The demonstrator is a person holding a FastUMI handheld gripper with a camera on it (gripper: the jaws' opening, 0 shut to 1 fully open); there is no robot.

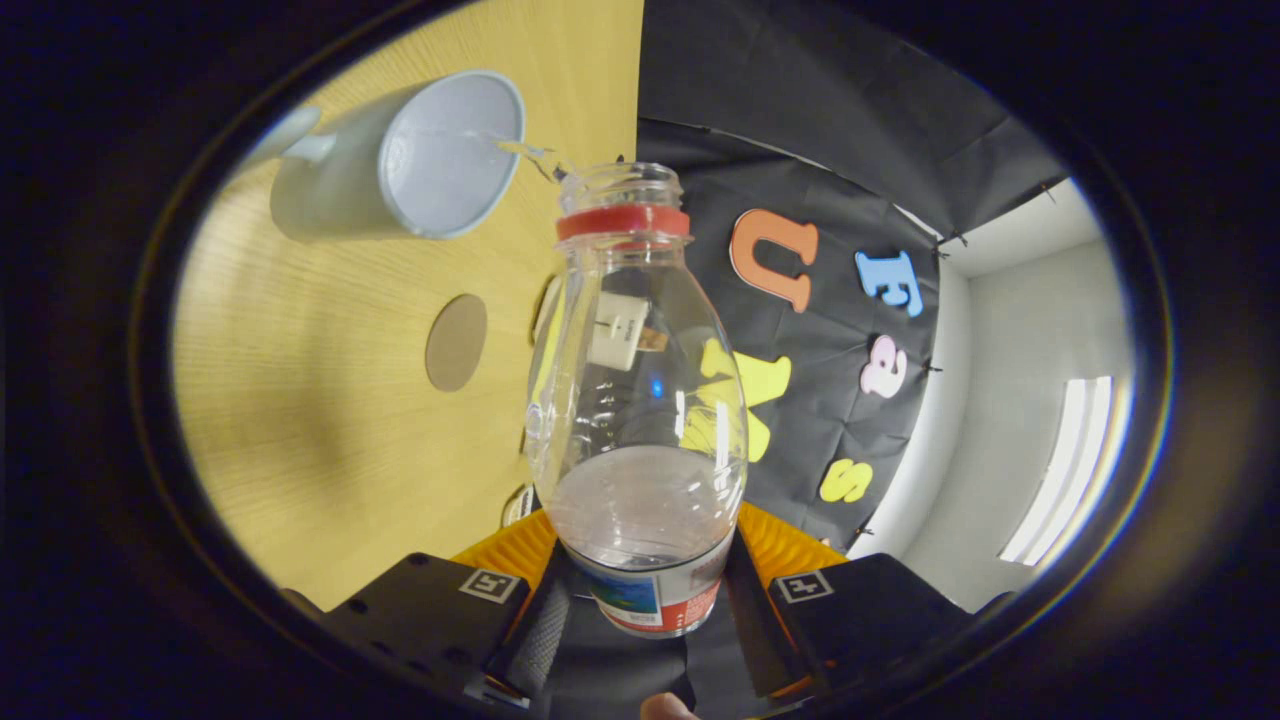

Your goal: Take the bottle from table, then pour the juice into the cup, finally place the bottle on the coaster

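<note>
Rolled sideways, the camera rides the tongs (645, 590), seemingly close above the table (330, 430), facing the wall.

My claw (640, 600) hides the bottle's (640, 400) base between its fingers; the label is too small to tell. Behind the cup (400, 160), its handle blurs.

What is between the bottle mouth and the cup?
In the gripper view, only a thin stream of liquid spans from the bottle to the cup.
</note>
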